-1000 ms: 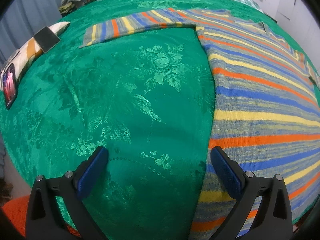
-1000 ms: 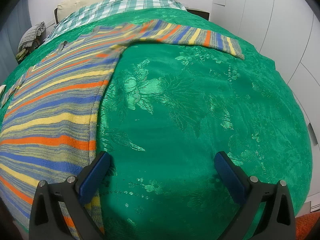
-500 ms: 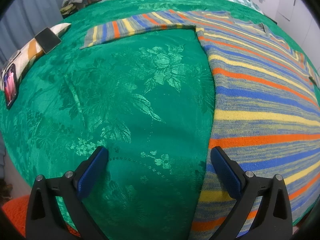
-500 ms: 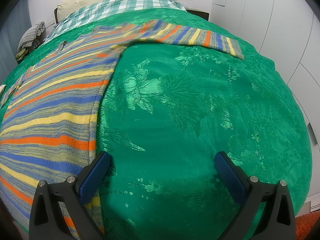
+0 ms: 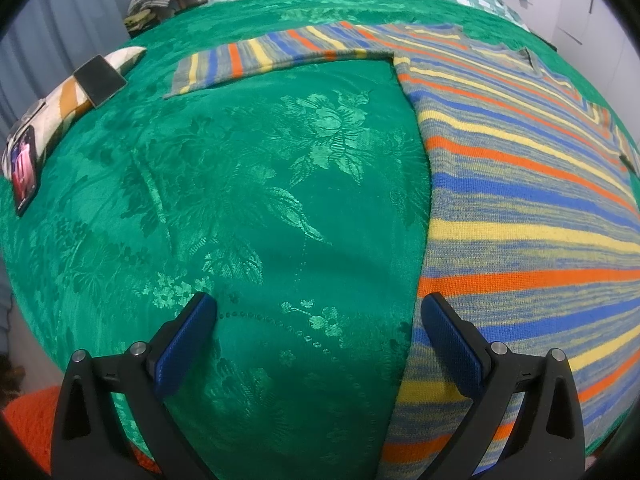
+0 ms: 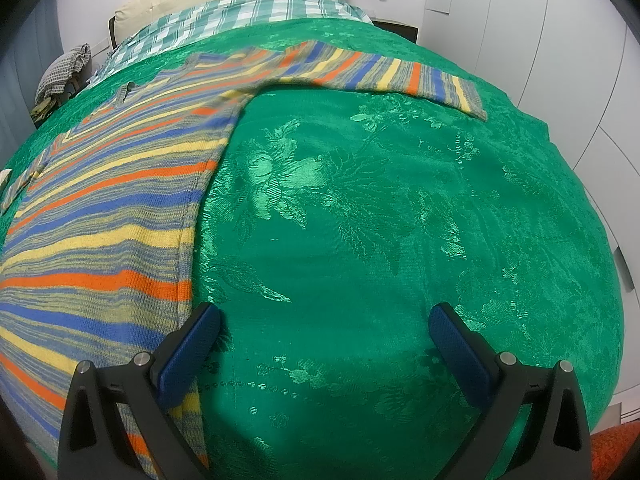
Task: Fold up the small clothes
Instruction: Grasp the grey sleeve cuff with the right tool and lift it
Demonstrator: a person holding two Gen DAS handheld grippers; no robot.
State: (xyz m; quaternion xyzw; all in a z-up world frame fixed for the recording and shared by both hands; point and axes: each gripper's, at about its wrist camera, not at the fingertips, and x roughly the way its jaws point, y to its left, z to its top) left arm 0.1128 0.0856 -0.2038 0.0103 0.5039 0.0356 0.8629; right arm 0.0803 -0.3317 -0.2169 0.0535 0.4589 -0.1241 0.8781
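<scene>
Since the left gripper (image 5: pixel 318 320) has drifted slightly back while the right gripper (image 6: pixel 324 326) barely moved, both gape wide and empty; the striped sweater (image 5: pixel 520 208) lies unfolded (sleeves outspread) on the green bedspread (image 5: pixel 240 200).

A striped sweater (image 5: pixel 520 200) lies flat on the bed, front side down or up I cannot tell. It has bands of orange, blue and yellow, with mixed grey-blue knit between them. The body is spread out smooth, with no big wrinkles. Both sleeves stick straight out to the sides. One sleeve (image 5: pixel 280 56) shows in the left wrist view, and it ends in a grey cuff. The other sleeve (image 6: pixel 392 74) shows in the right wrist view, also lying flat. The neck end points toward the pillows. Nothing is folded yet.
</scene>
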